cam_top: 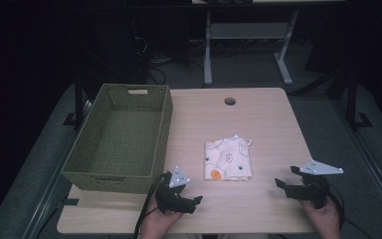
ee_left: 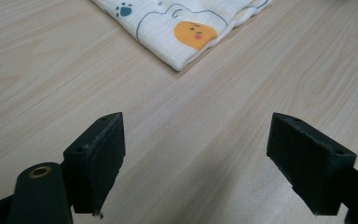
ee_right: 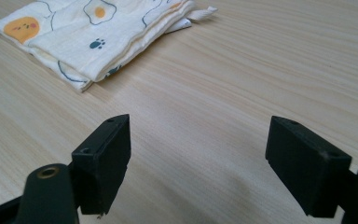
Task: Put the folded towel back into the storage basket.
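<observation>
Folded cloth (cam_top: 228, 160) lies flat mid-table, right of the basket (cam_top: 120, 141), btwn 2 grippers, left gripper (cam_top: 191, 199) & right gripper (cam_top: 284, 181), both w/ jaws wide & empty; looks light, soft, floppy, so prob best pinched at near corner

One wooden table (cam_top: 258, 114) carries one green woven basket (cam_top: 121, 137), one folded printed cloth (cam_top: 228, 159) and two black grippers, left (cam_top: 184, 191) and right (cam_top: 287, 177).

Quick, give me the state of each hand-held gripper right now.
Left hand-held gripper: open, holding nothing, jaws apart over bare table.
Right hand-held gripper: open, holding nothing, short of the folded cloth.
</observation>
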`<act>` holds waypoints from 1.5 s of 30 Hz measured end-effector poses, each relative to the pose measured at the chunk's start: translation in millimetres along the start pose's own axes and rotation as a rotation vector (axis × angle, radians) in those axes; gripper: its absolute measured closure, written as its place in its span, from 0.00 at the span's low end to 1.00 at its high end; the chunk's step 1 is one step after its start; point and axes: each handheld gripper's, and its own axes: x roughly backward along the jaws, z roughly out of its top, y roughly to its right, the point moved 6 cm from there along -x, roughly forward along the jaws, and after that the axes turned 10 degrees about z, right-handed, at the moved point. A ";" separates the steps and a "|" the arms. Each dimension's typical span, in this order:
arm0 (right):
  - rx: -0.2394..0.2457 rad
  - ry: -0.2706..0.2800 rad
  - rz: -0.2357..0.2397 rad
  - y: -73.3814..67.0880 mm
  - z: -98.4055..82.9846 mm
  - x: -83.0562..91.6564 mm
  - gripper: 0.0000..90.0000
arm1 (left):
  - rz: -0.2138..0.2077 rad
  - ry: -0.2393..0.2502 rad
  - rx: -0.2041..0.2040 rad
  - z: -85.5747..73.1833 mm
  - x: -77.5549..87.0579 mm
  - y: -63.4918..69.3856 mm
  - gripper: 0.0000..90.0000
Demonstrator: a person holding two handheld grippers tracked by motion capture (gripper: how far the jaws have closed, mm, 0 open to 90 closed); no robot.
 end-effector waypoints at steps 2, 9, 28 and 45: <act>-0.003 0.005 0.005 0.5 0.3 -0.1 0.24 | -0.001 -0.005 -0.004 0.2 -0.2 0.0 0.22; -0.016 0.013 -0.002 -0.9 0.6 1.9 0.23 | 0.002 -0.002 -0.018 0.8 2.0 1.8 0.22; -0.041 0.025 -0.009 0.5 0.6 3.3 0.21 | 0.000 0.010 -0.080 30.2 -0.3 10.5 0.23; -0.044 0.014 -0.007 0.2 -0.1 2.2 0.20 | -0.020 -0.045 -0.113 57.3 -20.5 14.4 0.23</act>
